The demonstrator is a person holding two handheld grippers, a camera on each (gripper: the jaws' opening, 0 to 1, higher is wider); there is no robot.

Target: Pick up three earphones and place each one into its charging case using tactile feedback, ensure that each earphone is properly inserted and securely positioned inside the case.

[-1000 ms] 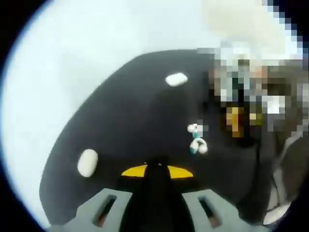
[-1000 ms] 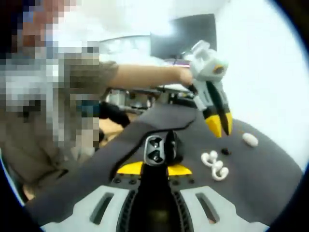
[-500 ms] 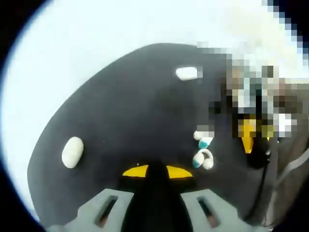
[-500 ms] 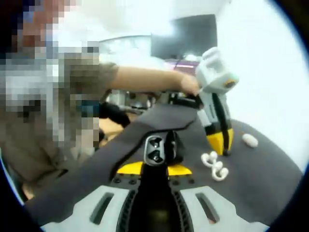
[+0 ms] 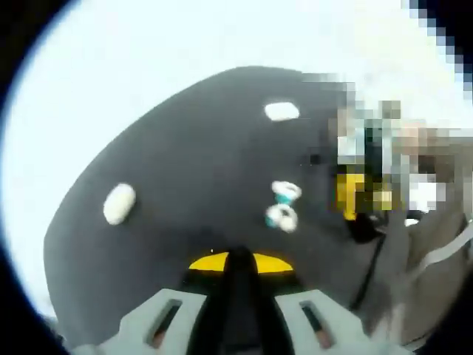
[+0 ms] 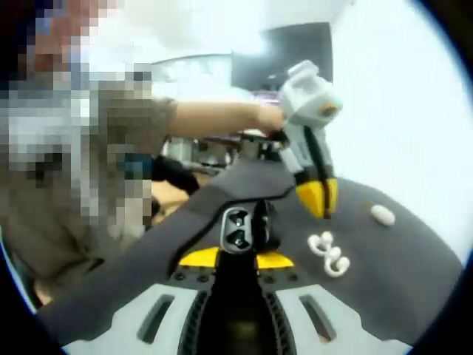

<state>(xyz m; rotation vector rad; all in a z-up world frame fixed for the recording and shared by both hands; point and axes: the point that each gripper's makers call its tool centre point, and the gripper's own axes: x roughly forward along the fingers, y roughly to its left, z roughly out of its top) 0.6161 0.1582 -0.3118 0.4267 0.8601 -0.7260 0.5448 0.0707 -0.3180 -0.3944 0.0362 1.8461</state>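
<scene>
A black mat carries two white earphones lying close together, and they also sit right of my right jaws. A white oval case lies at the mat's left and another white case farther off; one white case is at the right. My right gripper is shut on an open dark charging case. My left gripper is shut with nothing visible between its tips. It hangs tips-down above the mat, just beyond the earphones. The right gripper appears blurred at the right.
A small dark speck lies on the mat between the earphones and the far white case. A person's arm reaches across behind the mat. A dark monitor stands at the back. White surface surrounds the mat.
The left gripper dipped to the mat beside the earphones, then rose and moved left, toward the held case. The right gripper and its case stayed put.
</scene>
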